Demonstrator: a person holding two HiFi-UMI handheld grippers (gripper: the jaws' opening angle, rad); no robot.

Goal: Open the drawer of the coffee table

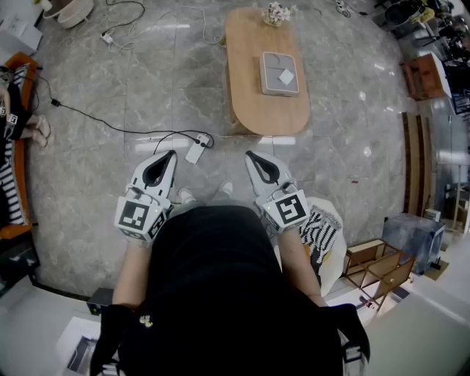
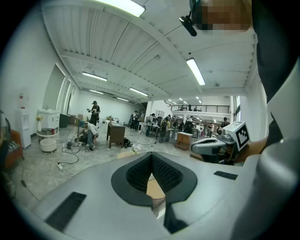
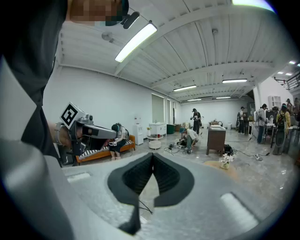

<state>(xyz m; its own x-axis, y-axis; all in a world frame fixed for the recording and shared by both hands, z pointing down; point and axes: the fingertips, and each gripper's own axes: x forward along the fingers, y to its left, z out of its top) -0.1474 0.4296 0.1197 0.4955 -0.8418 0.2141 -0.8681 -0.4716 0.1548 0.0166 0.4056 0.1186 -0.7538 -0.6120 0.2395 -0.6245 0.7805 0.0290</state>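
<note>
The coffee table (image 1: 246, 95) is a long oval wooden top standing on the stone floor ahead of me, with a grey square tray (image 1: 279, 73) and a small flower pot (image 1: 277, 12) on it. Its drawer does not show from above. My left gripper (image 1: 172, 155) hangs shut and empty at waist height, well short of the table and left of its near end. My right gripper (image 1: 249, 156) is likewise shut and empty, just short of the table's near end. Through the left gripper's (image 2: 151, 154) closed tips a sliver of the table (image 2: 154, 187) shows; the right gripper (image 3: 152, 154) points past it.
A white power strip (image 1: 197, 150) with a black cable lies on the floor between the grippers and the table. A small wooden shelf (image 1: 378, 268) and a striped cushion (image 1: 321, 235) sit at my right. People (image 2: 87, 133) work far across the hall.
</note>
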